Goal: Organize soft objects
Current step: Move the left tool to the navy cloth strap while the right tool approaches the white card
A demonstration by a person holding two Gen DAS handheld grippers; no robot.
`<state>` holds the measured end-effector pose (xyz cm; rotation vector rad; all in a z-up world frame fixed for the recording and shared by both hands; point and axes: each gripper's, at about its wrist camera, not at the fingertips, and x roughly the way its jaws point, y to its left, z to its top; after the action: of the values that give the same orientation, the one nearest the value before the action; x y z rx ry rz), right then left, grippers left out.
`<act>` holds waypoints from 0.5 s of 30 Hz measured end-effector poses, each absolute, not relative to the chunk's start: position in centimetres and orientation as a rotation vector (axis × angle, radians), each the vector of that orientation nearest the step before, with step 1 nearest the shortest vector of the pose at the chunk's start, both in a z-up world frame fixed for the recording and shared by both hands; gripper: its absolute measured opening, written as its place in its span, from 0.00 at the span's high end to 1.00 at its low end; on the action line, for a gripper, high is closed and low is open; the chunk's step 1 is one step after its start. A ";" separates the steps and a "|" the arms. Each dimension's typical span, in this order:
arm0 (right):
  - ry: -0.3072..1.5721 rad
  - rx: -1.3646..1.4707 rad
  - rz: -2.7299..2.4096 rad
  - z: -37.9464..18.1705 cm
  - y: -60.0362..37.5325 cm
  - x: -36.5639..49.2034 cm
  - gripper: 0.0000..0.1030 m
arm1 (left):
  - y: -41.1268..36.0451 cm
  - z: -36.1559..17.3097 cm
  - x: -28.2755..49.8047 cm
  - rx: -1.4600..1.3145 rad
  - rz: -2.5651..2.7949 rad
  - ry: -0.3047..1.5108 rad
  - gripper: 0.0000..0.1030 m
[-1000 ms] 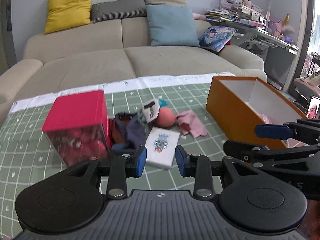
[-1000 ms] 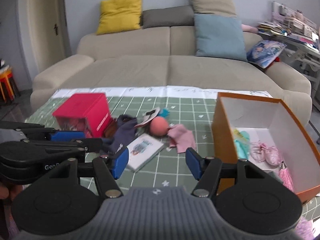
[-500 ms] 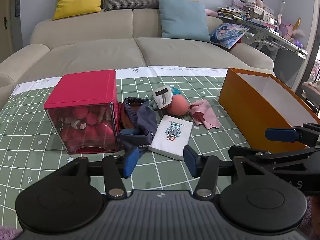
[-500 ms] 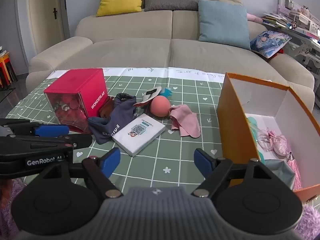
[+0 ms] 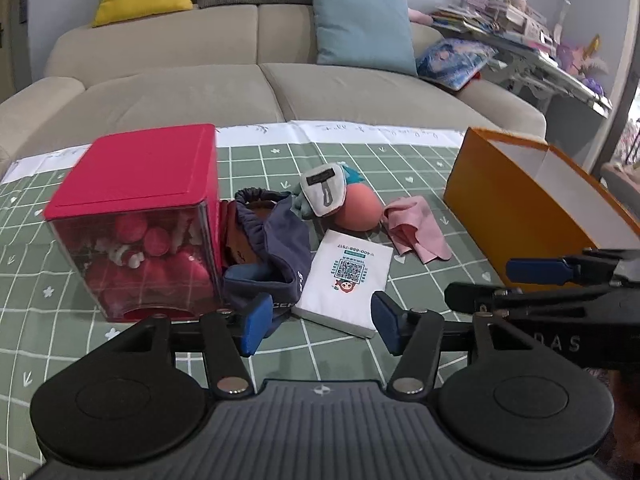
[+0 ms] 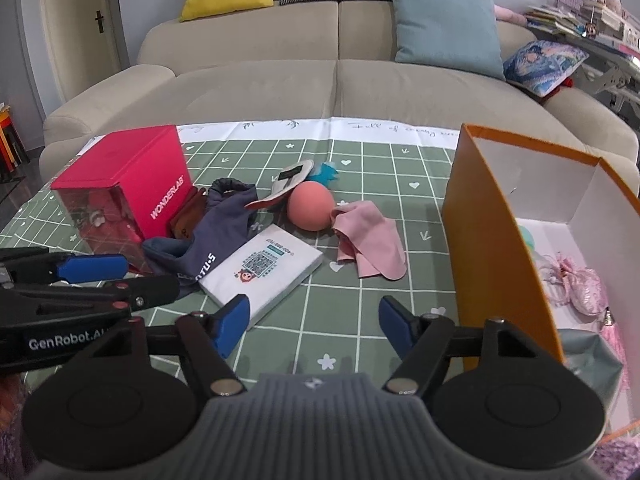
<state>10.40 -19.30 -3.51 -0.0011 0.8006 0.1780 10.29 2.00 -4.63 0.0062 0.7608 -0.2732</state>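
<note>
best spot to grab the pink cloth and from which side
Pinch the raised, bunched folds of the pink cloth at its end beside the salmon ball, coming down from above. The rest lies flat on the green mat, giving open jaws little to bite. The right gripper seems nearer.

Ball [image 6: 310, 211] between cloth [image 6: 370, 246], sock [image 6: 208, 236]; box [image 6: 504, 264] right.

Both wrist views side by side, low over table, facing sofa [image 5: 240, 80]; share clutter and orange box [image 6: 492, 240]
</note>
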 end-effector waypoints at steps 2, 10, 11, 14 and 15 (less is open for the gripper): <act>0.810 0.004 0.176 -3.8 -19.3 11.0 0.37 | 2.0 -4.9 10.8 0.036 -0.259 0.753 0.35; 0.839 0.039 0.191 -5.1 -19.2 13.1 0.37 | 0.9 -5.7 12.6 0.248 -0.261 0.704 0.35; 0.843 0.043 0.197 -5.2 -19.1 13.3 0.37 | 0.7 -5.9 12.9 0.275 -0.275 0.715 0.35; 0.846 0.047 0.212 -5.4 -18.9 13.9 0.37 | 0.1 -6.6 14.0 0.340 -0.322 0.758 0.35; 0.849 0.050 0.215 -5.5 -18.9 14.1 0.37 | -0.1 -6.9 14.3 0.372 -0.324 0.772 0.37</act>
<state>14.14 -18.92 -5.54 0.0504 0.8492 0.2152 14.27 -0.15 -6.95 0.3720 0.7721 -0.3244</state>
